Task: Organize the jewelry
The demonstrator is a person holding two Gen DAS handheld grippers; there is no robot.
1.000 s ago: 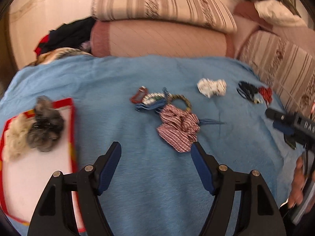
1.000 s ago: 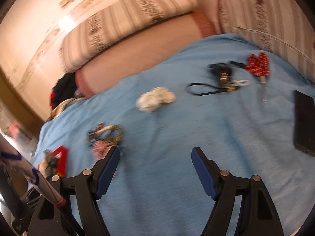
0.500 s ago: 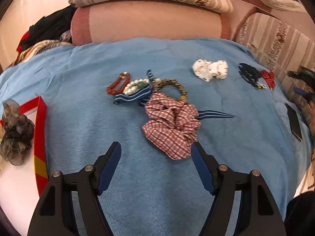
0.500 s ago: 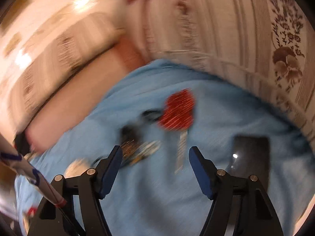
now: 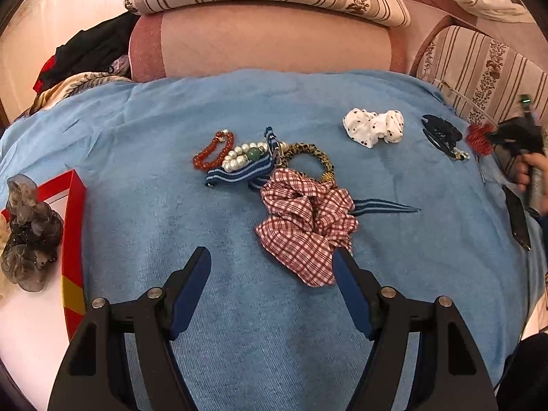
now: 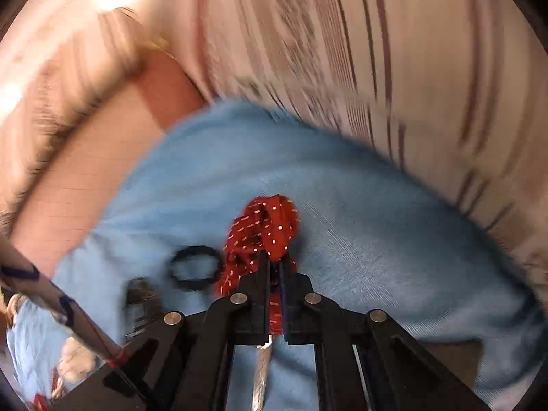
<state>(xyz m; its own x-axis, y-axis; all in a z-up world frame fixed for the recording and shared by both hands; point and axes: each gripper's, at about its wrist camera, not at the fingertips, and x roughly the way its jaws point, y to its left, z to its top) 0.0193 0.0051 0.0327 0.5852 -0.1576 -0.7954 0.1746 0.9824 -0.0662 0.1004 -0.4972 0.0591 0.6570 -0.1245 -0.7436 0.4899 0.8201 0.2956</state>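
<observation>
In the right wrist view the right gripper [image 6: 272, 265] has its fingers clamped on a red dotted bow [image 6: 263, 236] at lower centre, with a silvery clip blade [image 6: 262, 373] hanging below the fingers. The view is smeared, so how much cloth sits between the fingers cannot be told. The hold looks to be on soft fabric only; if so, the bow could slide out under the clip's weight as it is carried. A black hair tie [image 6: 195, 272] lies just left of the bow, and a trailing edge could drag it across the blue blanket [image 6: 376, 239].

In the left wrist view the left gripper [image 5: 270, 270] hangs with fingers wide apart and empty, low in the frame. A plaid scrunchie [image 5: 304, 219] lies just beside its right finger, overlapping a striped ribbon [image 5: 239, 173], a leopard tie [image 5: 308, 154], a pearl bracelet [image 5: 245, 156] and a red bracelet [image 5: 212, 152]. Grabbing one may pull the tangled others along. The red tray [image 5: 73, 226] at left already holds a grey scrunchie [image 5: 29, 233]; a bow dropped near its rim could fall back onto the blanket.
</observation>
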